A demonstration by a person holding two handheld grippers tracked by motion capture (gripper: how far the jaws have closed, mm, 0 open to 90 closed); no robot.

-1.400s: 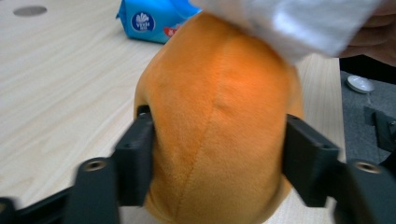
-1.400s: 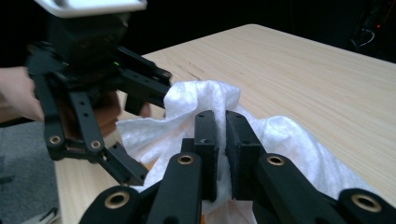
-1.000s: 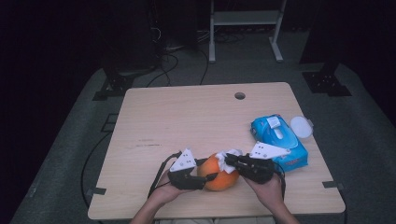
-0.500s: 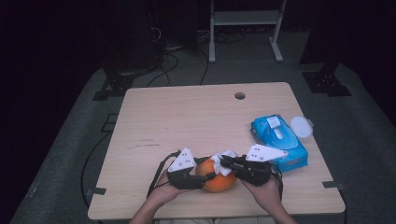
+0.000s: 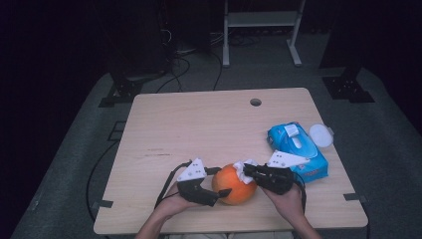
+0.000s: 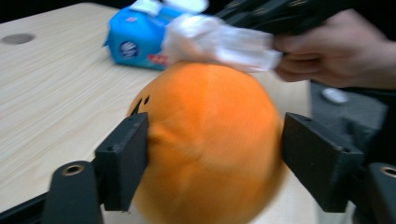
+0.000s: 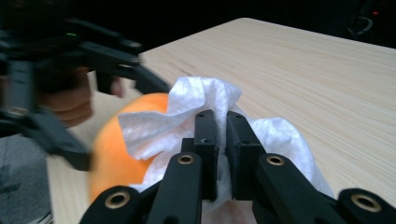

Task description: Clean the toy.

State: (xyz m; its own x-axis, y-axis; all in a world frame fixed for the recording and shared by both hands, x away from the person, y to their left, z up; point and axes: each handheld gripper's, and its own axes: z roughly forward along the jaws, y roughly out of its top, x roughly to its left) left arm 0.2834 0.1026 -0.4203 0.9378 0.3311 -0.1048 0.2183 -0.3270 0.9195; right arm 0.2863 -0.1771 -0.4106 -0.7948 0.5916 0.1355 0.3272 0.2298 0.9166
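Note:
An orange ball (image 5: 234,185) with a small black face mark rests on the wooden table (image 5: 199,124) near its front edge. My left gripper (image 5: 222,182) straddles the ball (image 6: 210,149). Its jaws have just been opening; one pad (image 6: 123,161) still grazes the ball and the other stands slightly off it. My right gripper (image 5: 247,172) is shut on a crumpled white wipe (image 7: 196,98), which lies against the top of the ball (image 7: 112,154). In the left gripper view the wipe (image 6: 219,39) drapes over the ball's crown.
A blue pack of wipes (image 5: 296,144) lies right of the ball, close behind my right hand, with a round white lid (image 5: 321,134) beside it. A cable hole (image 5: 255,102) sits near the table's far edge. Dark floor and stands surround the table.
The left gripper's jaws have spread apart around the orange ball. Both hands stay in about the same place, and the wipe remains on the ball's top.

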